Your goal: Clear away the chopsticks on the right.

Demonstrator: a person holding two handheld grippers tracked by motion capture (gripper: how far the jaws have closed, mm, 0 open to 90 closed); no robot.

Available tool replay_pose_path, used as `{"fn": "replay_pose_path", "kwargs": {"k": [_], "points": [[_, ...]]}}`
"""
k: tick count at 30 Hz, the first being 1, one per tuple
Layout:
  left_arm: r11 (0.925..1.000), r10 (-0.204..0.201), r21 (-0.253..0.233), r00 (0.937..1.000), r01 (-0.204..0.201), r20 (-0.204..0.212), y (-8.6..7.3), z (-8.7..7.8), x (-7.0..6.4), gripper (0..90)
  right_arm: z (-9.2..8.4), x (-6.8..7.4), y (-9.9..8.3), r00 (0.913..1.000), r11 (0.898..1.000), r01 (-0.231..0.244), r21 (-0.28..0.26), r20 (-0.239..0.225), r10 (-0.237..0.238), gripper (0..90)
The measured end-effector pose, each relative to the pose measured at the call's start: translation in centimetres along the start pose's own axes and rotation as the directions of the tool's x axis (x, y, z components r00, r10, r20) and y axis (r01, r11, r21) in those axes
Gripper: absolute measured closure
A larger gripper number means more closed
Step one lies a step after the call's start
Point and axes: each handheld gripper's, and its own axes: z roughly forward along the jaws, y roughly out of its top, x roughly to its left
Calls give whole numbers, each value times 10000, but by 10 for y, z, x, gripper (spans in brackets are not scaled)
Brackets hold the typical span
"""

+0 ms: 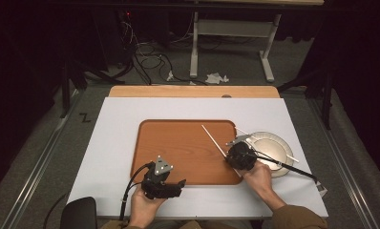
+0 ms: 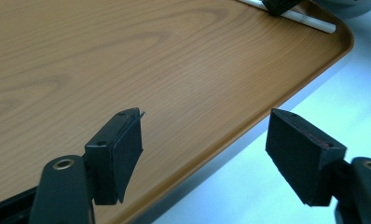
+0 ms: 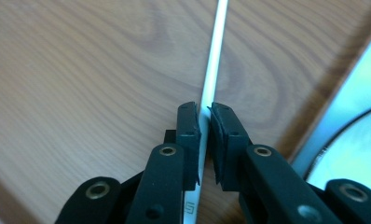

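White table cover (image 1: 116, 143), wooden tray (image 1: 178, 148), dark room, cabled floor (image 1: 145, 62)

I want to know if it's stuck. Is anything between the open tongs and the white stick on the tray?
Nothing visible. Bare tray wood lies between the left tongs and the white stick, which the right tongs already pinch.

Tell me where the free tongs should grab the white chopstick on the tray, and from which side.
Probably the far half of the white chopstick, out over the wooden tray. It lies flat and thin, so come from above with jaws straddling it crosswise. The near end is already pinched by the right tongs; the left tongs stand open.
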Motion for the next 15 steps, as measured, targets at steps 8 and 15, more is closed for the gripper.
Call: {"fn": "replay_pose_path", "kwargs": {"k": [8,15], "points": [[10000,54,5,10000,-54,74,1,1,0,269,-5,1,-1,9998,9996,-100,-251,169,104,762],[9996,268,81,9993,-270,279,6,6,-3,269,-27,0,-7,10000,9919,27,-1269,-67,-36,734]]}}
